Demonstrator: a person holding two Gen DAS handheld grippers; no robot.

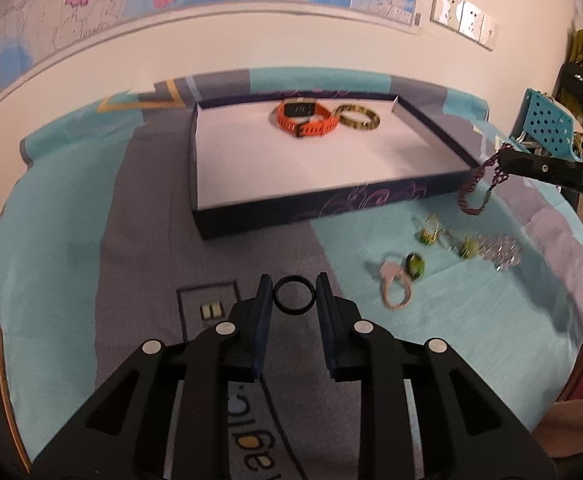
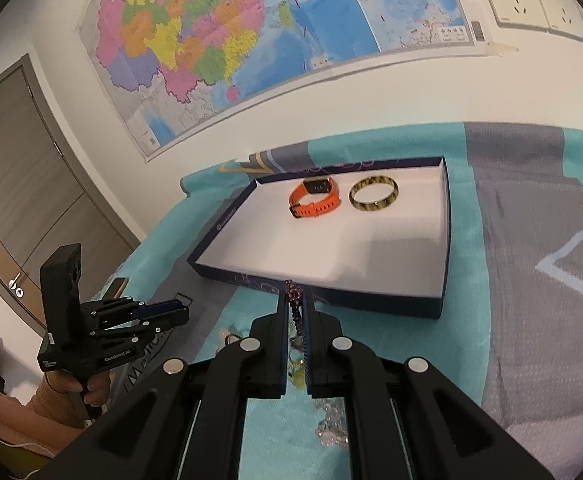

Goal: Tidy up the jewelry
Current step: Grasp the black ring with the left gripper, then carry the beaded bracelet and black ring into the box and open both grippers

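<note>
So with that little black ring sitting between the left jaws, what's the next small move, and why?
Probably lift the black ring a little off the cloth. The left gripper brackets it with its jaws seemingly touching its sides, and the tray, already holding the orange watch and the patterned bangle, lies ahead.

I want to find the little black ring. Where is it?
In the left wrist view, the black ring sits between the left gripper fingers, on the grey stripe of the cloth, nearer the camera than the box.
</note>
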